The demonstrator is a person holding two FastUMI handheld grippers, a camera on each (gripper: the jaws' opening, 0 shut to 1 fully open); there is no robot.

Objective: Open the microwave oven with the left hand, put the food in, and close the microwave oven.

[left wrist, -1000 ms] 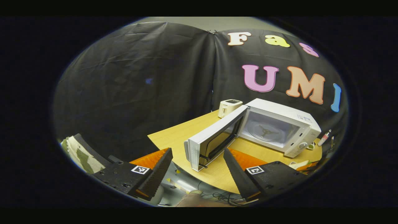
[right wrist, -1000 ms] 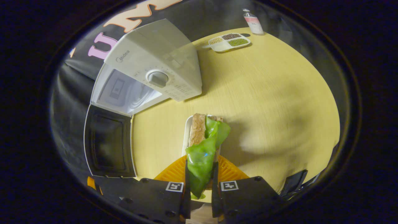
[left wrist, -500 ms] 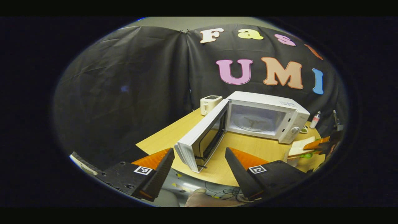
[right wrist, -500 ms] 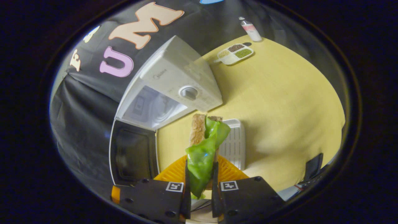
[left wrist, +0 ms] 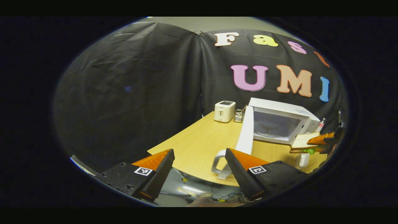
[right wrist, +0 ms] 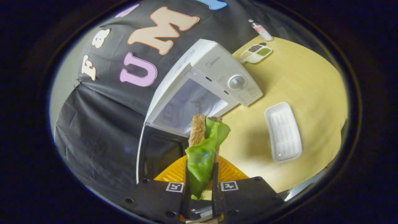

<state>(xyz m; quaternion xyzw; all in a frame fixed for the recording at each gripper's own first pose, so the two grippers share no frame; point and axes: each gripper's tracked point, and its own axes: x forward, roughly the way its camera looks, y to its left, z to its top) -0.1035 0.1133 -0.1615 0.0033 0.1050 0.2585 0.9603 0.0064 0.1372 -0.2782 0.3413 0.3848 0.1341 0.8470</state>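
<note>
Right gripper [right wrist: 200, 186] clamped on sandwich [right wrist: 203, 146], both fingers pressing it, held in air just before open microwave [right wrist: 205, 90] cavity. Microwave door [left wrist: 245, 133] stood swung wide. Left gripper [left wrist: 199, 168] had jaws spread, empty, near door edge. White tray [right wrist: 283, 132] lay on table [right wrist: 304, 77], apparently bare.

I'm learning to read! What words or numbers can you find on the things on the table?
Microwave front, small mark above the dial: too small to read.
Print around the dial: blurred, unreadable.
Bottle label: too small to read.
So no text on these things can be read for sure.
</note>
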